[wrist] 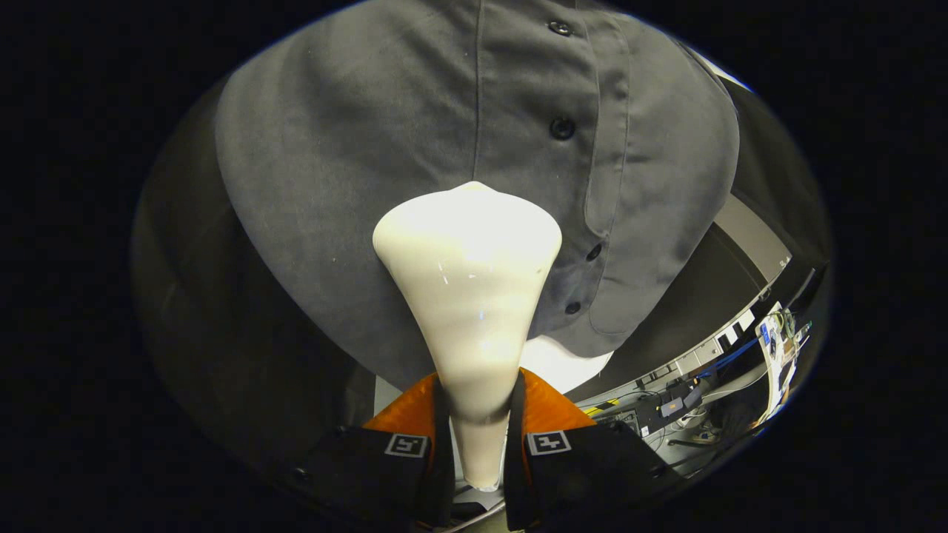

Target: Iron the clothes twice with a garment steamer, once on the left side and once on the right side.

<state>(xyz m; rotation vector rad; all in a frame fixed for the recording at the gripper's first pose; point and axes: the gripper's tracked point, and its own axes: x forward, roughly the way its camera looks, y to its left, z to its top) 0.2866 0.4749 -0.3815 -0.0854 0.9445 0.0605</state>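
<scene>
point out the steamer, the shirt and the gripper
steamer [468,259]: gripper view, on its wide head, handle clamped between the fingers
shirt [355,148]: gripper view, on the plain panel beside the button placket
gripper [478,444]: gripper view, midway between the fingertips
</scene>
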